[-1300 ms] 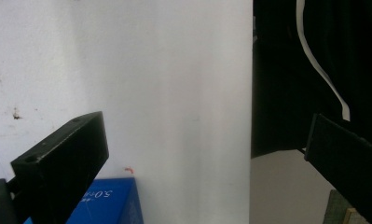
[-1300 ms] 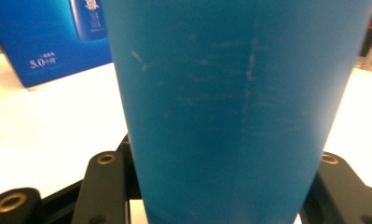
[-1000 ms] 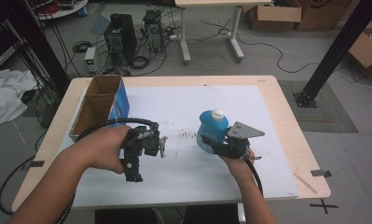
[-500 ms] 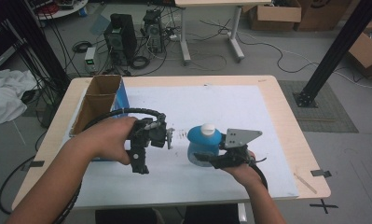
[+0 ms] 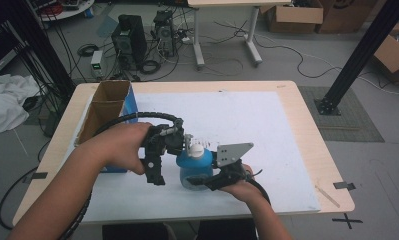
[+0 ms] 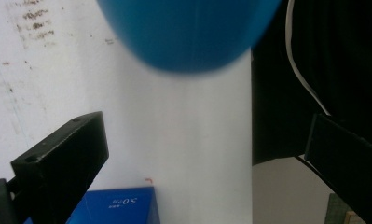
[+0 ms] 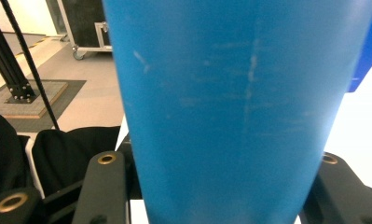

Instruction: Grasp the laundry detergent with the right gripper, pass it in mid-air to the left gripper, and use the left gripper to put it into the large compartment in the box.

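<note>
A blue plastic bottle (image 5: 192, 166) with a white cap (image 5: 196, 149) stands at the front middle of the white mat (image 5: 247, 117). My right gripper (image 5: 201, 181) is shut on its lower body from the near side. In the right gripper view the blue bottle wall (image 7: 239, 107) sits between the two black jaws. My left gripper (image 5: 181, 143) hovers at the bottle's upper left, close to the cap, jaws wide apart and holding nothing. In the left gripper view (image 6: 207, 158) the blurred bottle (image 6: 188, 32) hangs at the top, beyond the open jaws.
An open cardboard box with a blue side (image 5: 106, 106) stands on the table's left part, just behind my left hand; its blue face (image 6: 113, 210) also appears below the left jaws. The wooden table edge (image 5: 312, 130) borders the mat. Cables and computers lie on the floor beyond.
The right gripper has carried the bottle left and toward the near edge. The left gripper has shifted right, closing in on the cap.
</note>
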Tool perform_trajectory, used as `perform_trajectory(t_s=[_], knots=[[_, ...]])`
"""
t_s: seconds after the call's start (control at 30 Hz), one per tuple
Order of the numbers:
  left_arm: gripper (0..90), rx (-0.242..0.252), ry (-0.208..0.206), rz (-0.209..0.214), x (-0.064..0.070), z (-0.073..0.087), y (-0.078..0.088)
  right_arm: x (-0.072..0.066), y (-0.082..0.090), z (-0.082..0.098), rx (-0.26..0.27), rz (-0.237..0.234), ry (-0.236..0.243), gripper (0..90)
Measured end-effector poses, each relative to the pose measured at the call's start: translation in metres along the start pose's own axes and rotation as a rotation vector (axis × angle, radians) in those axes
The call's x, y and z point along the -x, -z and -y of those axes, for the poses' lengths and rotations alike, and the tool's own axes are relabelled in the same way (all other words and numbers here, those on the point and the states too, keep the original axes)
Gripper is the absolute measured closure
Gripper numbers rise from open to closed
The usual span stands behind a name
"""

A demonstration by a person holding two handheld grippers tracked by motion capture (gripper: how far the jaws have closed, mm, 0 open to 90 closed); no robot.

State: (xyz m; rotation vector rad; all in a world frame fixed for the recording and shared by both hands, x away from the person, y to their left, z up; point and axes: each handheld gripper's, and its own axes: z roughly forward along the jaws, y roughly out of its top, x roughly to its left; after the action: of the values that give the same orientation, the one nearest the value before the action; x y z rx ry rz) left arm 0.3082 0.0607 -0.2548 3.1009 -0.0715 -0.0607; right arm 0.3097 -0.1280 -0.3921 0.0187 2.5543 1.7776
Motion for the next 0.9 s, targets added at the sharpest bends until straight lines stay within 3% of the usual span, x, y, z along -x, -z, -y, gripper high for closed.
perform_trajectory(t_s=[0.33,0.6,0.67,0.9], knots=[[0.0,-0.008,0.000,0.010,0.002,-0.006,0.003,0.002,-0.037,-0.008,-0.005,-0.043,0.001,47.0],[0.1,0.001,0.015,0.009,0.003,-0.008,0.003,-0.001,-0.053,-0.016,-0.014,-0.055,0.001,47.0],[0.1,0.004,0.017,0.008,0.004,-0.008,0.002,0.000,-0.057,-0.020,-0.007,-0.059,0.019,47.0],[0.1,0.002,0.035,-0.021,0.006,-0.005,0.002,-0.001,-0.065,-0.024,-0.001,-0.067,0.023,47.0]])
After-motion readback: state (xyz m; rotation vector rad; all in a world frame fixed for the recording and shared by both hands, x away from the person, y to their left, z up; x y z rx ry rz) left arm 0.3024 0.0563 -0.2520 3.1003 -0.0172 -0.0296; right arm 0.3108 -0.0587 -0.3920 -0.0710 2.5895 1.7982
